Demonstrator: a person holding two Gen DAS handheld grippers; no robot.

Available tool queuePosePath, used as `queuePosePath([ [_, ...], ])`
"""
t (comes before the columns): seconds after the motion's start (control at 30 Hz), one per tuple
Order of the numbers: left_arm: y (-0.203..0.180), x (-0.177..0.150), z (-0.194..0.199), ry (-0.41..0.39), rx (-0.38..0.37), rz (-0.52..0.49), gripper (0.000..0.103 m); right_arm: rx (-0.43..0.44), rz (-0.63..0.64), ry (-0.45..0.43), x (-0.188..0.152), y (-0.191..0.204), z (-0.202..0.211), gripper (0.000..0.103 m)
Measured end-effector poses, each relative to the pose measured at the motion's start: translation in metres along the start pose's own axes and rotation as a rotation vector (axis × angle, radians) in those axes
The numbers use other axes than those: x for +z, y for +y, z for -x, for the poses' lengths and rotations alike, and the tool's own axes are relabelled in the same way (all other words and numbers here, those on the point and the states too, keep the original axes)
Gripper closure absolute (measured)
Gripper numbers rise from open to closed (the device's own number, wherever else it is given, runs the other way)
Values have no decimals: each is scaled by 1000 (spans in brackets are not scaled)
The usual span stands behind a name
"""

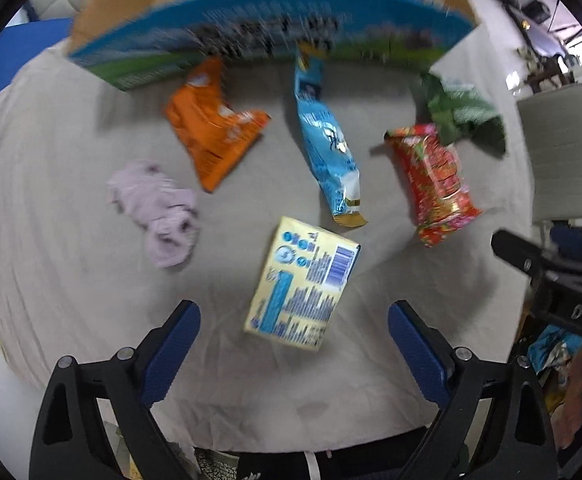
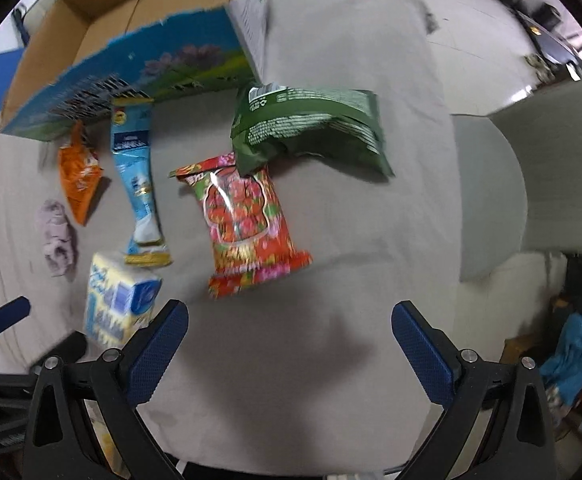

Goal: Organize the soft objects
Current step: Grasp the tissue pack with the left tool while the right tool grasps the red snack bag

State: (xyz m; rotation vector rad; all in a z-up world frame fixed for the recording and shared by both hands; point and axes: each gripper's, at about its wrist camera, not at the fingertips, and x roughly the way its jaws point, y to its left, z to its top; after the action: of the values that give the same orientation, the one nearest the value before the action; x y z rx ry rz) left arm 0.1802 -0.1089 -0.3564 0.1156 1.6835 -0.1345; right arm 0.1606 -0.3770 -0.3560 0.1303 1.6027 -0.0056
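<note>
Left wrist view: the left hand-held gripper (image 1: 294,340) hangs with fingers spread wide and empty above a cloth-covered counter (image 1: 71,280). The yellow tissue pack (image 1: 301,284) lies just beyond its fingertips, a crumpled lilac cloth (image 1: 159,212) to the left. Farther off lie orange (image 1: 215,136), blue (image 1: 329,152), red (image 1: 435,184) and green (image 1: 463,116) snack bags before a cardboard box (image 1: 251,40). The right hand-held gripper (image 2: 290,324) is likewise wide open, holding nothing.

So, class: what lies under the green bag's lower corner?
The green bag overlaps the top edge of the red snack packet. The strip of packet beneath it is covered; both rest on the grey cloth.
</note>
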Motion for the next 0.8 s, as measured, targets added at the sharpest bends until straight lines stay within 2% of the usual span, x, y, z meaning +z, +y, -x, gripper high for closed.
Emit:
queuePosePath([
  [0.13,-3,11,-32,46,13,4,7,8,41,31,21,5,-24,10],
  [0.33,2,15,-61,83,14,36,8,40,62,70,42,15,-46,15],
  [0.47,1,19,-80,111,-1,37,20,47,68,105,54,22,-61,23],
  [0.57,-1,18,-94,132,-4,29,30,38,70,138,58,27,-72,34],
  [0.63,-2,18,-101,135,-2,27,32,30,73,161,60,30,-79,45],
  [0.8,-6,15,-110,114,-3,26,33,-8,73,165,62,45,-88,50],
])
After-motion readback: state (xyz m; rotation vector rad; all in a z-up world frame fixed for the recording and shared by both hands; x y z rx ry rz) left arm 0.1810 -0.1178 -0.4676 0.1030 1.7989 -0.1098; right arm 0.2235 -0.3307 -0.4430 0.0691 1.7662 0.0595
